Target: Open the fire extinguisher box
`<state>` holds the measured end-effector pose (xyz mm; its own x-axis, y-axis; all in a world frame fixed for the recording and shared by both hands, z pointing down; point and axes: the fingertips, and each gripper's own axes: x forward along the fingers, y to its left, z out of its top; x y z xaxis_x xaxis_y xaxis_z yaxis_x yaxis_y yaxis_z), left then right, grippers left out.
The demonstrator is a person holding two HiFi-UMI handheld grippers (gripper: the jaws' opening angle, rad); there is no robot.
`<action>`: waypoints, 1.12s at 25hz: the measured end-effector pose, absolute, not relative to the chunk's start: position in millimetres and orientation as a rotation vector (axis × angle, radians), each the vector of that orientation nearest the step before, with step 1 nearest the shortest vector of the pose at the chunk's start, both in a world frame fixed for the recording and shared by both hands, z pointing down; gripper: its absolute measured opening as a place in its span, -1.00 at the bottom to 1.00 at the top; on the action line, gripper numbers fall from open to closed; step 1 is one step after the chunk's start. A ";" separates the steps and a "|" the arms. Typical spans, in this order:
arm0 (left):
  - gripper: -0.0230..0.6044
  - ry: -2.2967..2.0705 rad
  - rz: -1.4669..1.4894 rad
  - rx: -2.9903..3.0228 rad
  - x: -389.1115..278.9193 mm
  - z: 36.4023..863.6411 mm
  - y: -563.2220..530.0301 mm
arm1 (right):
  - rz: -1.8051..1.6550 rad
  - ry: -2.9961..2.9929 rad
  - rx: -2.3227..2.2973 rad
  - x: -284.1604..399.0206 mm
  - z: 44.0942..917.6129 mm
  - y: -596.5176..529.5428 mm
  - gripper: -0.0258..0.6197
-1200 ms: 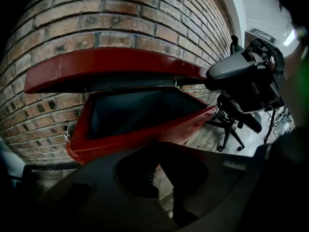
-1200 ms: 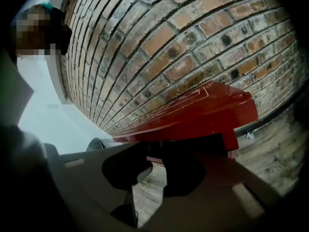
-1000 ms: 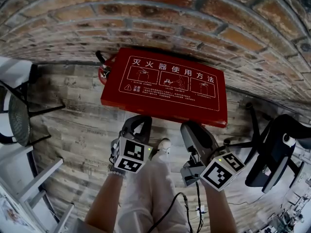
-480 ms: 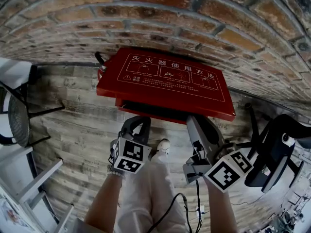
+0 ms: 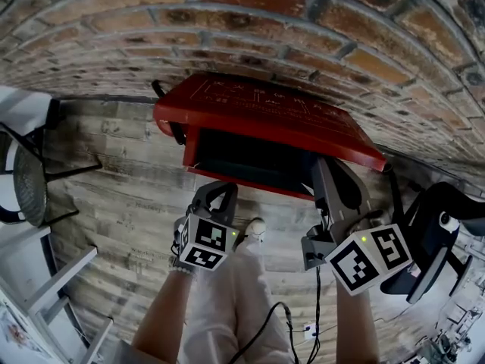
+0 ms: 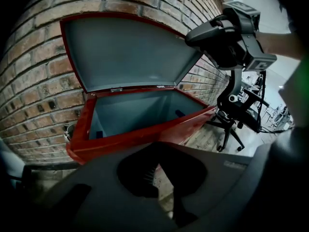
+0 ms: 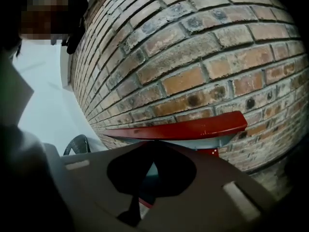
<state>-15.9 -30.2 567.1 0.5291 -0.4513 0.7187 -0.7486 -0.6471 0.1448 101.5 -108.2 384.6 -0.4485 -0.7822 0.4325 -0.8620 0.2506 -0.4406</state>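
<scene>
Closing shut just now on nothing, the right gripper's [image 5: 331, 174] jaws are sitting under the raised lid [image 5: 265, 120], which is hiding their tips. The left gripper [image 5: 214, 194] is holding its jaws together, empty, at six o'clock of the fire extinguisher box [image 5: 250, 182]. The box is standing open against the brick wall [image 5: 227, 21]. The lid's white print is showing too foreshortened to read.

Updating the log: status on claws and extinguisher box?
Left claw shut, empty. Right claw just closed, empty, under lid edge. Box half open. Nothing blocking.
</scene>
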 end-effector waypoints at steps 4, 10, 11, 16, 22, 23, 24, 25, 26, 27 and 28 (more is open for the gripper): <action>-0.93 -0.982 0.904 2.325 -17.0 567.5 -30.8 | 0.898 -2.382 1.569 102.7 378.2 -119.0 -0.90; -0.93 -0.989 0.870 2.308 -15.9 567.6 -35.0 | 0.791 -2.384 1.555 104.0 370.0 -132.7 -0.90; -0.93 -0.989 0.867 2.309 -15.8 567.7 -35.1 | 0.781 -2.385 1.555 104.6 369.2 -135.3 -0.90; -0.93 -0.984 0.864 2.321 -15.8 567.4 -34.3 | 0.715 -2.384 1.564 109.1 364.2 -151.2 -0.90; -0.93 -0.983 0.865 2.324 -16.6 568.5 -32.5 | 0.651 -2.367 1.581 116.7 361.0 -170.1 -0.90; -0.93 -0.982 0.866 2.324 -16.8 568.6 -32.2 | 0.638 -2.360 1.589 118.4 360.2 -172.4 -0.90; -0.93 -0.981 0.868 2.325 -17.0 568.7 -31.9 | 0.623 -2.354 1.593 119.9 359.7 -174.3 -0.90; -0.93 -0.980 0.871 2.327 -17.1 568.8 -31.3 | 0.609 -2.350 1.592 121.0 359.4 -175.6 -0.90; -0.93 -0.978 0.874 2.329 -17.1 569.0 -30.6 | 0.599 -2.347 1.589 121.8 359.2 -176.5 -0.90; -0.93 -0.977 0.878 2.330 -17.2 569.1 -29.7 | 0.593 -2.345 1.586 122.3 359.1 -176.9 -0.90; -0.93 -0.977 0.880 2.330 -17.3 569.2 -28.9 | 0.590 -2.345 1.582 122.4 359.0 -176.9 -0.90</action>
<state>-17.3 -28.9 569.2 0.5430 -0.4540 0.7064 -0.7498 -0.6409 0.1644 122.4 -176.9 359.0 -0.3784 -0.8239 0.4220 -0.9254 0.3278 -0.1900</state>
